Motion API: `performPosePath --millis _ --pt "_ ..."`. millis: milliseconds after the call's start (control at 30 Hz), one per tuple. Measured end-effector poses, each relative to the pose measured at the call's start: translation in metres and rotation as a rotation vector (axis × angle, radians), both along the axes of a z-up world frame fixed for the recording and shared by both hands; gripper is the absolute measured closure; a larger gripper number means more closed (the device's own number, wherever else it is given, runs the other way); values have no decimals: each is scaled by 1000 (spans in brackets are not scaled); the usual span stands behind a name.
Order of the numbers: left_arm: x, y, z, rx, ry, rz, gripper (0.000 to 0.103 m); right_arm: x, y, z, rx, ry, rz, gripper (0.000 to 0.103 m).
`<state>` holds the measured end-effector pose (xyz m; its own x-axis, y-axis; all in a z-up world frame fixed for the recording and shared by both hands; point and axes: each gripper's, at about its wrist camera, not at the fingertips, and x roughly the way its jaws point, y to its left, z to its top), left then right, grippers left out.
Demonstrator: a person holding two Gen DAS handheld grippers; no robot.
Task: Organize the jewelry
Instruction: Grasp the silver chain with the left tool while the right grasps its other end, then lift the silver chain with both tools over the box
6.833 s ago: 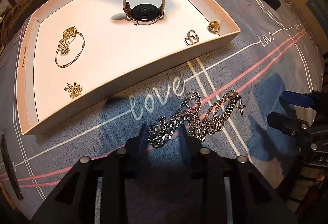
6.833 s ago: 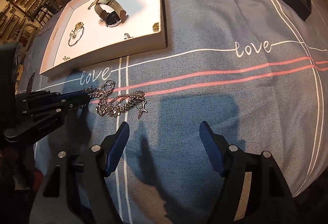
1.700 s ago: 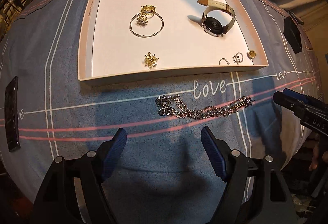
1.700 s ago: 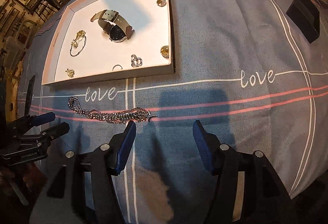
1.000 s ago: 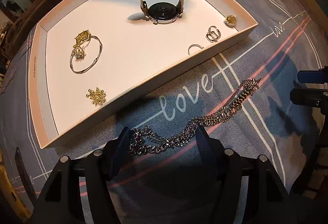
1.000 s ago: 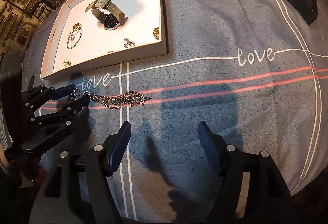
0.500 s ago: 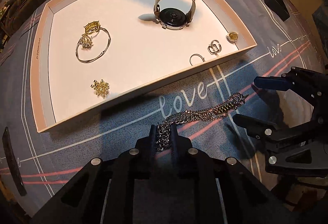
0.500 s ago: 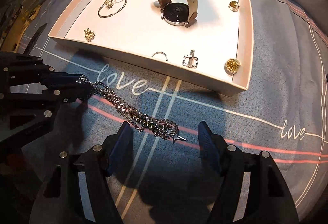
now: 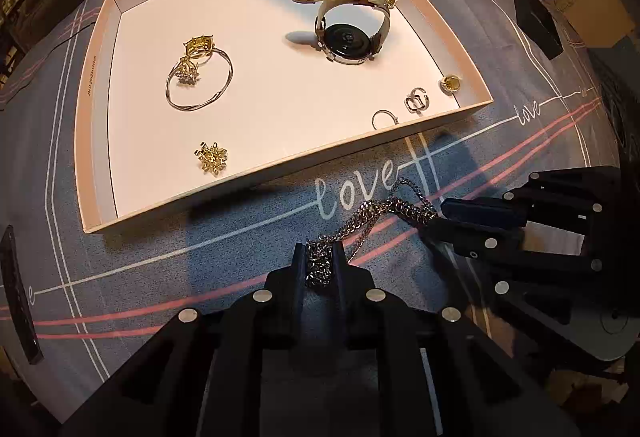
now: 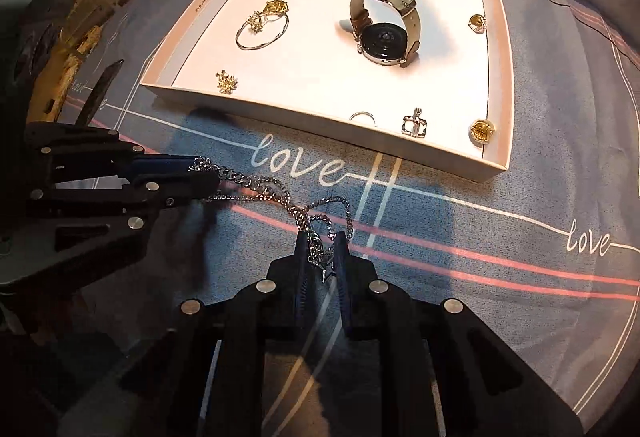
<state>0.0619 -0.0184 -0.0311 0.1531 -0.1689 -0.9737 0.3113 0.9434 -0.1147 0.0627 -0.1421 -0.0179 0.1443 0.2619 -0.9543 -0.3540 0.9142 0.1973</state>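
Left wrist view: left tongs (image 9: 318, 261) clamp one end of the limp silver curb-link chain (image 9: 372, 213); right tongs (image 10: 322, 257), jaws just closing, pinch its star-charm end. Heavy, slippery links sag between; end grips suit.

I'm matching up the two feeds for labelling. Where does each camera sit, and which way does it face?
Left wrist: on the left gripper, looking steeply down at the chain and tray; its own fingers pinch one chain end, and the right gripper enters from the right.
Right wrist: on the right gripper, facing down; its fingers pinch the star end, left gripper at left.
Shared: chain, tray, watch, "love" cloth.
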Motion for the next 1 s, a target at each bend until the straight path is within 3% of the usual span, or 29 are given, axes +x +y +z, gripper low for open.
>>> performPosePath --millis 267,567,767,1000 --pt "-17 12 27 -44 -6 23 90 -7 -11 43 54 -39 -59 89" --pt "-9 -1 70 -90 -25 60 90 -5 -17 82 88 -54 -92 89" --pt "6 2 93 -124 -9 121 90 17 -13 102 85 -74 -121 89" --pt "38 2 124 -134 -83 155 90 63 3 132 61 -162 -122 89"
